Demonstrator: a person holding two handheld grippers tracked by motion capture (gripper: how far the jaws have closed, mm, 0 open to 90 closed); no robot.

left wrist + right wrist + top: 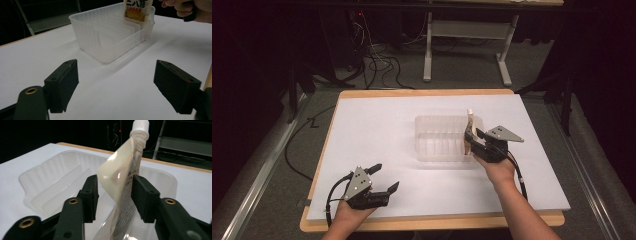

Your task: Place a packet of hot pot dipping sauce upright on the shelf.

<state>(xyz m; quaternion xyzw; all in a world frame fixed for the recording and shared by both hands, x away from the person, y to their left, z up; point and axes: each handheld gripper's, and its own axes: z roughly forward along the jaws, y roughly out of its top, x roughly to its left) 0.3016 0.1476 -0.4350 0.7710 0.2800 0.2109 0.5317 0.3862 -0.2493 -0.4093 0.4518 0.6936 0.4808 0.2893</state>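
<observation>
A cream spouted pouch [120, 175] with a white cap stands upright in the end slot of a clear plastic divider bin [50, 175]. My right gripper [115, 195] is around its lower part, jaws parted, with the pouch bulging between the pads rather than squeezed flat. From above, the pouch [470, 120] rises at the right end of the bin [432, 118], and the right gripper [473, 135] is right beside it. My left gripper [387, 176] rests open near the table's front left, holding nothing. The left gripper view looks past the open left gripper [116, 85] towards the bin [100, 45] and the printed pouch [137, 10].
A white sheet [377, 130] covers the wooden table, with bare room left of the bin and in front of it. Cables [302, 150] trail off the left edge. A table frame [462, 35] stands on the floor beyond. The person's right hand [190, 8] is beside the pouch.
</observation>
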